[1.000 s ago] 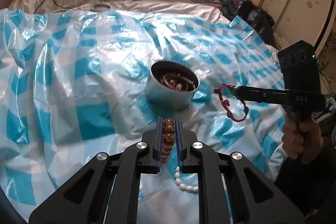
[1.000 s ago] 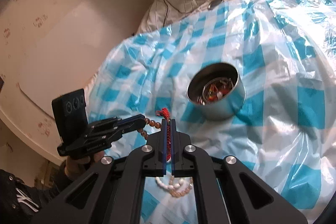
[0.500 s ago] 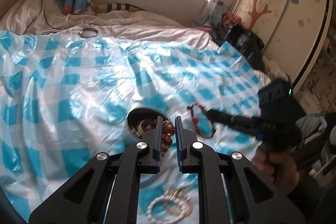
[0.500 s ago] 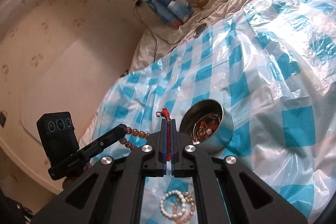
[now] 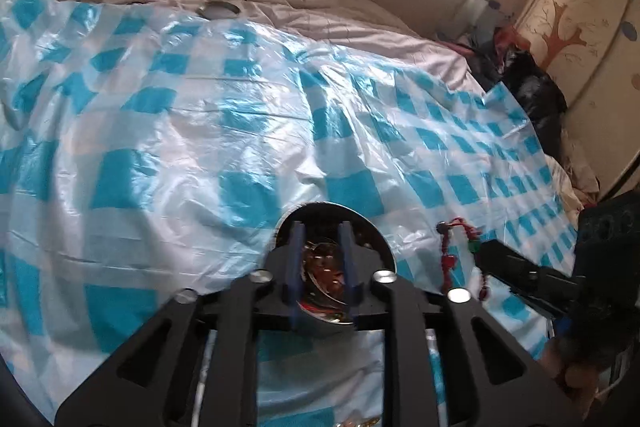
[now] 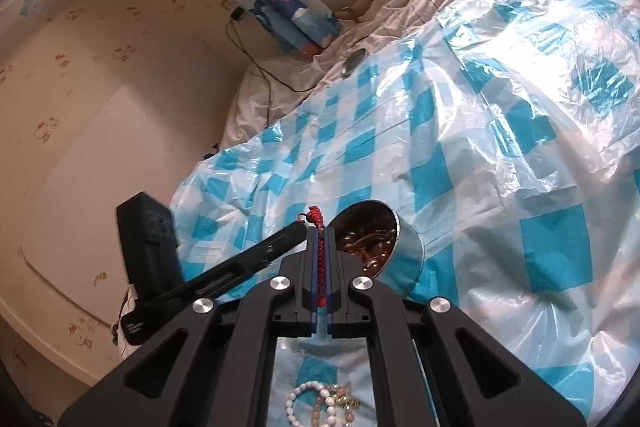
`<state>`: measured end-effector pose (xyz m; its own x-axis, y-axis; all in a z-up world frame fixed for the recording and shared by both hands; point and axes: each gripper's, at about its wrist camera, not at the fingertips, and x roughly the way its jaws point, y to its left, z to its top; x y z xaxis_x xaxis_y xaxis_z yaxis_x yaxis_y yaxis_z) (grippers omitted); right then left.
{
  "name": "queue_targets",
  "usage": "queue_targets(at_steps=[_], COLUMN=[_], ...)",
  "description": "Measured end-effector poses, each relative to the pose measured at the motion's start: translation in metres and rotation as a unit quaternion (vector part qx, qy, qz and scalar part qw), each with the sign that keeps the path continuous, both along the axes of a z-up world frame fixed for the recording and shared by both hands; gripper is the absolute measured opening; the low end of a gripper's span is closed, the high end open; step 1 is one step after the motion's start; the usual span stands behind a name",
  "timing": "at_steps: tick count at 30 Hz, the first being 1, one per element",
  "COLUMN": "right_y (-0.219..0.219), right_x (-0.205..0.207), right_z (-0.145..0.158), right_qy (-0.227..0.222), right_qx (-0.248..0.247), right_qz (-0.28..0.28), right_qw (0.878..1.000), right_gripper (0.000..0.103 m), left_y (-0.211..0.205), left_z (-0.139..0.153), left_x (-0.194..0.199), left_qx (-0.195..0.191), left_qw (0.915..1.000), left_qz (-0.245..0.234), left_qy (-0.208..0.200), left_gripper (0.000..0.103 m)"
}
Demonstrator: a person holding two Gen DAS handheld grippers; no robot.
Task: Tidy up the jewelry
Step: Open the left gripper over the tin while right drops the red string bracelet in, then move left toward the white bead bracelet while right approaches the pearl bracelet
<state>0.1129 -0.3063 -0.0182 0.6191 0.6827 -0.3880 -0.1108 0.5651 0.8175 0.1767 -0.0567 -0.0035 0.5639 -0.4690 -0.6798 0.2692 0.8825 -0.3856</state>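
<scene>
The round metal tin (image 5: 384, 247) sits on the blue and white checked plastic sheet (image 5: 168, 131) that covers the bed. Everything here is told from that tin.

Nearest to the camera, below the tin in the right wrist view, a white bead bracelet (image 6: 310, 405) and some pale pinkish beads (image 6: 340, 403) lie on the sheet.

The left gripper (image 5: 320, 267) hangs right over the mouth of the tin. Its two blue fingers (image 5: 295, 259) are spread apart with nothing between them. Through the gap you can see brown beads (image 5: 326, 273) lying inside the tin with other jewelry.

The right gripper (image 6: 319, 267) is just beside the tin. It is squeezed tight on a red cord bracelet (image 6: 316, 217), and the knotted end pokes out past the tips. In the left wrist view the same red bracelet (image 5: 450, 259) dangles in a loop just to the right of the tin, up off the sheet.

Further past the tin, near the far edge of the sheet, a small round silver lid (image 5: 218, 11) lies on the white bedding (image 5: 320, 27). Beyond that a blue patterned curtain (image 6: 288, 15) hangs by the wall
</scene>
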Motion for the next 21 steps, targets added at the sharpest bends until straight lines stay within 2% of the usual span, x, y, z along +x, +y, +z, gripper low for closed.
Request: queue_targets(at_steps=[2, 5, 7, 8, 9, 10, 12, 14, 15, 17, 18, 19, 21], right_y=[0.006, 0.015, 0.024, 0.028, 0.028, 0.025, 0.021, 0.018, 0.017, 0.017, 0.019, 0.021, 0.026], right_x=[0.005, 0.014, 0.025, 0.030, 0.030, 0.030, 0.028, 0.022, 0.019, 0.013, 0.009, 0.007, 0.000], right_z=[-0.002, -0.005, -0.013, -0.020, -0.024, -0.028, -0.030, -0.025, -0.023, -0.020, -0.019, -0.018, -0.016], right_qy=[0.001, 0.003, 0.029, 0.048, 0.056, 0.066, 0.070, 0.062, 0.059, 0.055, 0.056, 0.055, 0.053], right_qx=[0.000, 0.007, -0.006, -0.026, -0.035, -0.040, -0.037, -0.045, -0.049, -0.057, -0.065, -0.072, -0.089], right_qz=[0.000, 0.003, 0.009, 0.002, -0.009, -0.024, -0.035, -0.044, -0.046, -0.044, -0.040, -0.037, -0.024], right_qw=[1.000, 1.000, 1.000, 0.999, 0.998, 0.997, 0.996, 0.996, 0.996, 0.996, 0.996, 0.995, 0.994], right_gripper=[0.003, 0.003, 0.006, 0.011, 0.026, 0.034, 0.034, 0.040, 0.046, 0.051, 0.058, 0.063, 0.063], left_y=[0.009, 0.023, 0.029, 0.033, 0.037, 0.041, 0.047, 0.053, 0.055, 0.059, 0.060, 0.060, 0.060], left_z=[0.006, 0.008, 0.008, 0.007, 0.006, 0.005, 0.002, 0.000, -0.001, -0.002, -0.003, -0.003, -0.005], left_x=[-0.006, -0.019, -0.026, -0.030, -0.036, -0.041, -0.050, -0.057, -0.062, -0.070, -0.073, -0.076, -0.079], left_qx=[0.004, 0.015, 0.025, 0.030, 0.037, 0.043, 0.056, 0.065, 0.073, 0.084, 0.092, 0.099, 0.113], left_qw=[0.9999, 0.9998, 0.9996, 0.9995, 0.9992, 0.9990, 0.9984, 0.9978, 0.9973, 0.9962, 0.9954, 0.9946, 0.9929], left_qz=[0.005, 0.000, -0.001, -0.002, -0.001, -0.001, 0.000, 0.002, 0.005, 0.013, 0.017, 0.020, 0.021], left_qy=[-0.012, -0.016, -0.015, -0.014, -0.013, -0.012, -0.012, -0.012, -0.014, -0.018, -0.022, -0.024, -0.030], left_gripper=[0.040, 0.041, 0.043, 0.048, 0.054, 0.057, 0.064, 0.071, 0.074, 0.081, 0.084, 0.084, 0.086])
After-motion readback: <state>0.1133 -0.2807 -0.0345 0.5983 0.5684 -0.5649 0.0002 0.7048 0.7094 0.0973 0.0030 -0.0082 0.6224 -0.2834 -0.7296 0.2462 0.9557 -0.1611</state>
